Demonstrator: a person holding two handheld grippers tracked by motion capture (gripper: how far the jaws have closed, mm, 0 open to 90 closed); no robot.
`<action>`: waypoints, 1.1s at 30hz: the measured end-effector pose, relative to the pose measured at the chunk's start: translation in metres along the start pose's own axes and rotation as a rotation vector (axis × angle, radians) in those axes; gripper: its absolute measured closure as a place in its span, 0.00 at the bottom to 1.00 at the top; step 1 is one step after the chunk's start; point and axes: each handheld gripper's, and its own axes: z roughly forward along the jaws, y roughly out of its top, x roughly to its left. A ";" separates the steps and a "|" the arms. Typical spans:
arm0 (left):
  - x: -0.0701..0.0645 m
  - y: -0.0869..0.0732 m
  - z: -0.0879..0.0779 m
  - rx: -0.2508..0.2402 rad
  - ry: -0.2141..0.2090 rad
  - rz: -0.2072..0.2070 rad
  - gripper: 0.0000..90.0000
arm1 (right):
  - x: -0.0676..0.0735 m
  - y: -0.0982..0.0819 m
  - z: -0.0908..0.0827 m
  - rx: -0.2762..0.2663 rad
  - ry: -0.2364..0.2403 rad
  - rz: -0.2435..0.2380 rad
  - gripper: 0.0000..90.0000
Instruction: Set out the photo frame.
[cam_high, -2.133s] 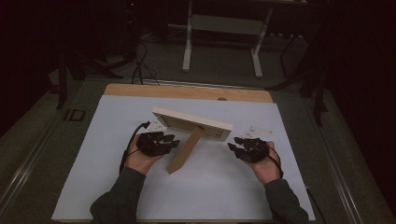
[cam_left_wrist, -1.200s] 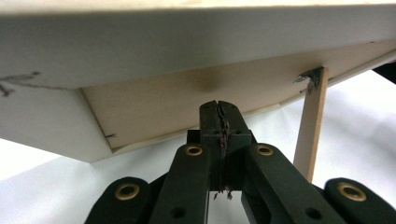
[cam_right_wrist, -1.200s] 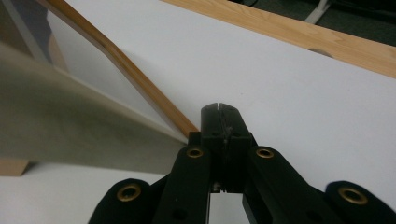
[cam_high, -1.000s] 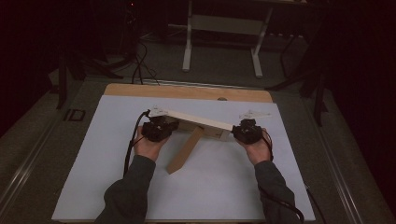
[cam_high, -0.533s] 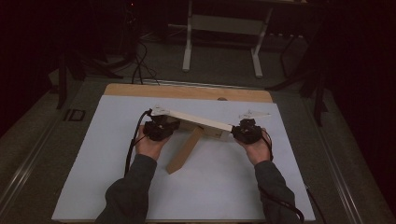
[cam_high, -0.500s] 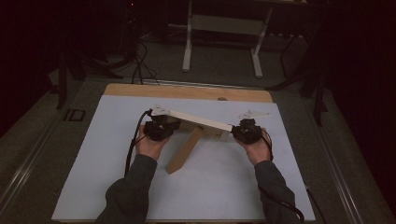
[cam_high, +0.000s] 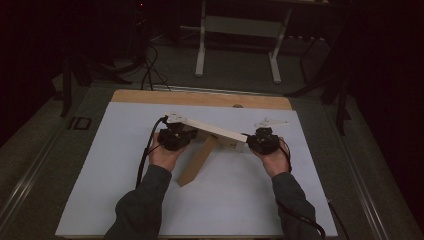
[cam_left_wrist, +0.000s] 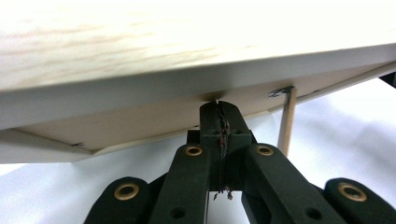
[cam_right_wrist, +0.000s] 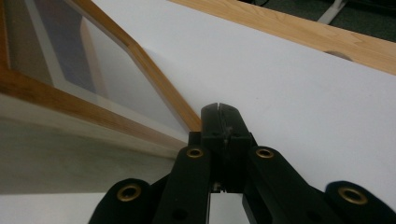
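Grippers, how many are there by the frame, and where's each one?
2. The left gripper sits under the frame's left end, its shut jaws against the underside. The right gripper is at the frame's right end, also shut, beside the wooden edge.

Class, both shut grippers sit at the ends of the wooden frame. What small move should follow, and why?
Probably tip the frame further upright: the shut left gripper is under one raised edge, the right gripper beside the other end, and its prop angles down to the table.
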 end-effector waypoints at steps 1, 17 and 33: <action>-0.001 0.001 0.000 -0.002 -0.006 -0.002 1.00 | 0.000 0.000 0.000 0.000 0.000 -0.003 1.00; -0.022 0.010 0.002 -0.013 -0.058 0.021 1.00 | 0.007 0.002 0.001 0.003 0.012 -0.016 1.00; -0.035 0.016 0.008 0.007 -0.081 0.039 1.00 | 0.012 0.002 0.000 0.005 0.024 -0.031 1.00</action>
